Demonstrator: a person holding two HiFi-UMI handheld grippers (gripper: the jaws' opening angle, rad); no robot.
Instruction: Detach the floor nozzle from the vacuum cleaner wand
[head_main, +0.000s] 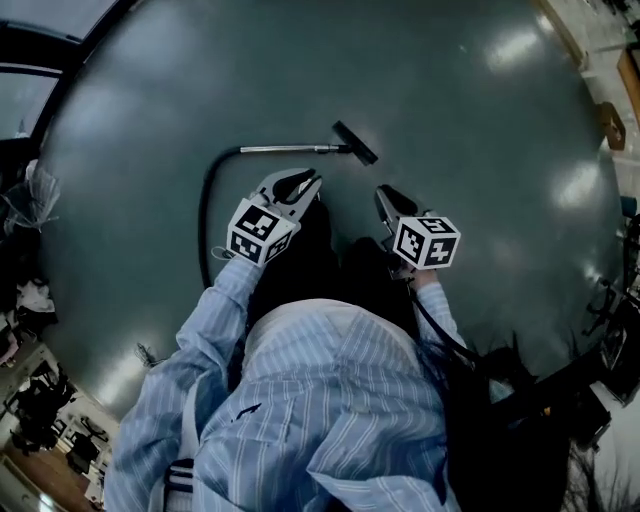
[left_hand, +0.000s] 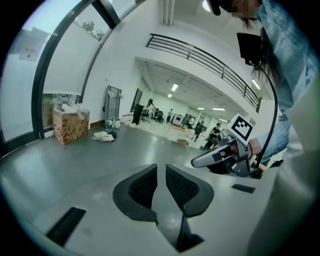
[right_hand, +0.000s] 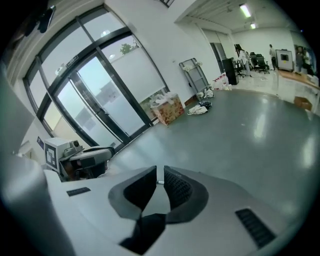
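Note:
The vacuum lies on the grey floor ahead of me in the head view: a black floor nozzle (head_main: 355, 142) joined to a silver wand (head_main: 290, 149), with a black hose (head_main: 205, 215) curving back to the left. My left gripper (head_main: 308, 181) hovers short of the wand, its jaws shut and nothing between them (left_hand: 161, 169). Just right of the nozzle's line, my right gripper (head_main: 384, 194) is also shut and empty (right_hand: 160, 174). Neither touches the vacuum. Each gripper view shows only the other gripper (left_hand: 197, 161) (right_hand: 110, 150), not the vacuum.
A cardboard box of crumpled material (left_hand: 70, 125) (right_hand: 167, 110) and a metal cart (left_hand: 112, 102) (right_hand: 192, 75) stand by the glass doors (right_hand: 95, 95). Several people and tables are far off in the hall. A black cable (head_main: 440, 330) trails from my right gripper.

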